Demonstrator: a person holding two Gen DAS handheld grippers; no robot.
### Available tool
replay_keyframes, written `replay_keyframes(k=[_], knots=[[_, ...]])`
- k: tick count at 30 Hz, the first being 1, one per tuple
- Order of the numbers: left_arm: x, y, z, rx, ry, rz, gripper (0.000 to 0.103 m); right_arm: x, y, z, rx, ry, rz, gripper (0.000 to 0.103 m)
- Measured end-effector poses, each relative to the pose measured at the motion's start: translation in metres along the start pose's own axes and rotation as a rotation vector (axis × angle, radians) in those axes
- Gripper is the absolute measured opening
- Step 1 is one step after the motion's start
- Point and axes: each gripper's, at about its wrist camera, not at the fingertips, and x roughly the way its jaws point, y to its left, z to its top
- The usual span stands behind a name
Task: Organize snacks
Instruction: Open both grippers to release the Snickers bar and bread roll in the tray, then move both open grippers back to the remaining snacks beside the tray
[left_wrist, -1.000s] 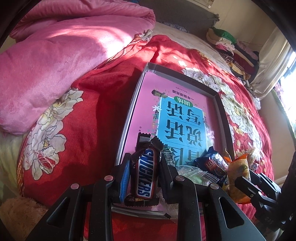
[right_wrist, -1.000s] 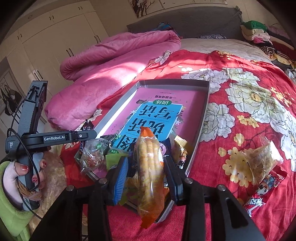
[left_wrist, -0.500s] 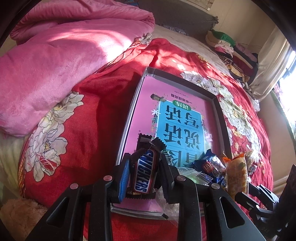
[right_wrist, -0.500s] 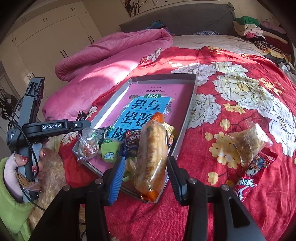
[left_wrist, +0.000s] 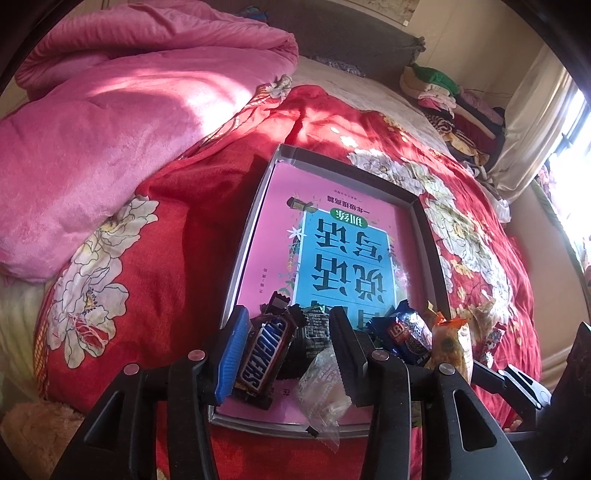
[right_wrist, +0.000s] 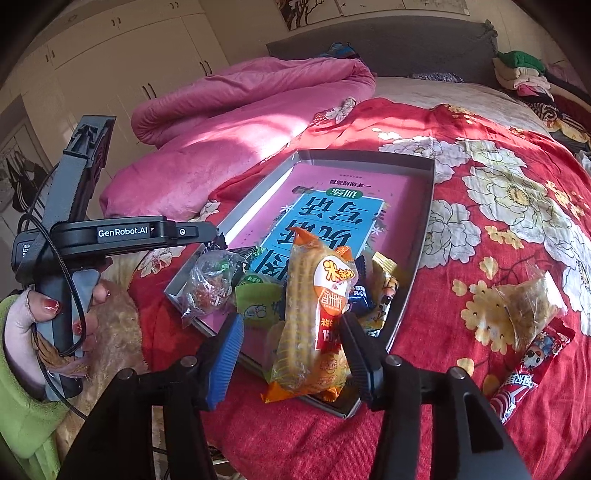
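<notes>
L gripper (left_wrist: 286, 349) open; Snickers (left_wrist: 263, 356) btwn jaws.

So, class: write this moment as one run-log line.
left hand-held gripper: opening, Snickers bar released | right hand-held gripper: opening, orange snack pack released | tray

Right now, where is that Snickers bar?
In the left wrist view, the Snickers bar lies at the near end of the grey tray, beside a black packet.

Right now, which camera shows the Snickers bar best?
The left wrist view: the Snickers bar lies label-up in the tray, between the open jaws. The right wrist view doesn't show it; the other gripper's body blocks that corner.
</notes>
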Motion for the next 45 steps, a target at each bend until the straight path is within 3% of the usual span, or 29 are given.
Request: replay_keyframes(k=[12, 21, 37, 45], knots=[[-0.016, -0.021, 0.0, 0.068, -0.067, -0.053, 0.063, -0.014, -0.021, 0.003, 0.056, -0.036, -0.031, 0.054], [-0.026, -0.039, -0.002, 0.12, -0.092, -0.028, 0.07, -0.038, -0.03, 0.01, 0.054, -0.113, -0.079, 0.059], [-0.036, -0.094, -0.013, 0.214, -0.072, -0.081, 0.073, -0.106, -0.076, 0.005, 0.113, -0.24, -0.195, 0.063], [-0.027, -0.143, -0.015, 0.309, -0.037, -0.122, 0.073, -0.119, -0.117, -0.006, 0.22, -0.215, -0.267, 0.065]])
